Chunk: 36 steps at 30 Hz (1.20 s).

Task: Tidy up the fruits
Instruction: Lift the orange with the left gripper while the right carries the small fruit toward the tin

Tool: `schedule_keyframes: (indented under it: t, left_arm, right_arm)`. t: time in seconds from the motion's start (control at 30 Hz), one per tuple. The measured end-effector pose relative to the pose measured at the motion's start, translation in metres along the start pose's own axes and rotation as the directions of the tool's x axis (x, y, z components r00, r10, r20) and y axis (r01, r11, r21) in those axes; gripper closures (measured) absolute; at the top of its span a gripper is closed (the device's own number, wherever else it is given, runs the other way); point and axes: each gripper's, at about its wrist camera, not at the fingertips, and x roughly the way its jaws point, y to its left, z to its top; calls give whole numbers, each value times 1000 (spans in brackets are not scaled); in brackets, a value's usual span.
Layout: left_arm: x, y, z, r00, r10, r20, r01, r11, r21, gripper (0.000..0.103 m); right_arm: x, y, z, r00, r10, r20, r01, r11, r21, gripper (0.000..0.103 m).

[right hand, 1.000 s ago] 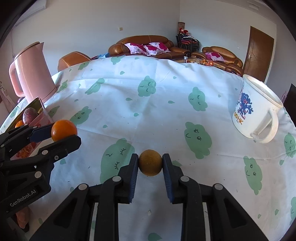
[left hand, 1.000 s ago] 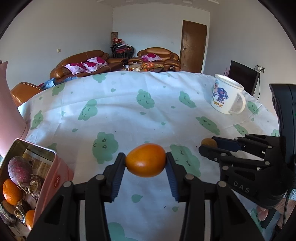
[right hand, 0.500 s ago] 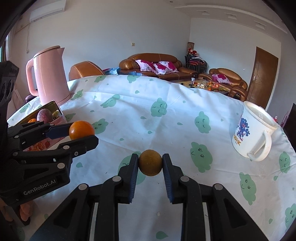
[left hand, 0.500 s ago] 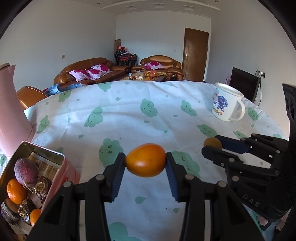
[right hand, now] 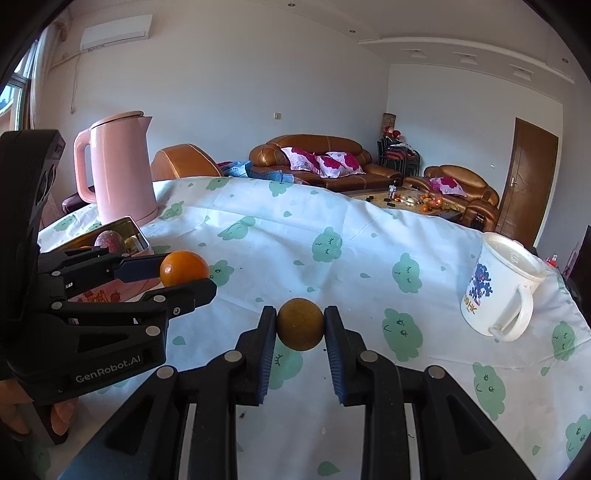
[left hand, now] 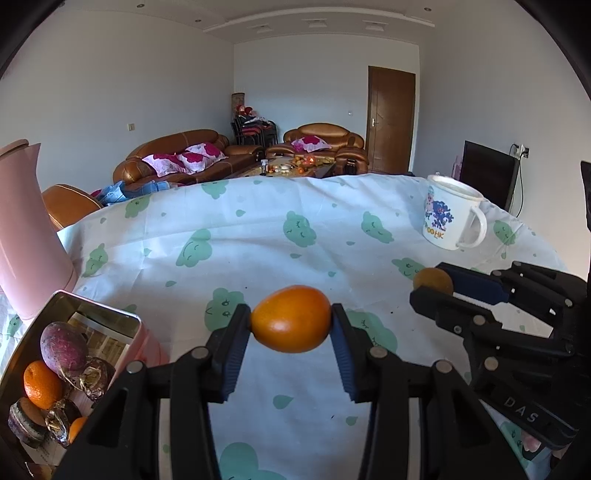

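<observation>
Two grippers raised above the tabletop [left hand: 258, 251]: left gripper [left hand: 291, 326] jaws clamp an orange [left hand: 291, 319] right of the tin [left hand: 92, 314]; right gripper [right hand: 300, 325] jaws clamp a brown fruit [right hand: 300, 324].

- Tablecloth [right hand: 369, 236], white with green cloud faces, covers the table.
- Pink kettle [right hand: 118, 170] stands upright at the table's far left edge.
- White mug [right hand: 498, 288] with a blue print stands near the right edge, handle toward the camera.
- Brown sofas [right hand: 317, 155] with pink cushions, a door [right hand: 532, 181] and a wall air conditioner [right hand: 116, 31] lie beyond.
</observation>
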Motion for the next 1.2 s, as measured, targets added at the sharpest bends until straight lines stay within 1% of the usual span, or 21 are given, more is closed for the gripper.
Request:
schedule_keyframes:
  t: [0.47, 1.2]
  left_arm:
    - [-11, -3, 0, 999, 13, 50, -14, 1000, 17, 58]
    - [-22, -4, -3, 994, 30, 102, -33, 999, 23, 58]
  right_arm:
    - [-16, 3, -1, 996, -1, 85, 2, 1000, -19, 75]
    - [-29, 7, -5, 987, -13, 160, 18, 999, -27, 75]
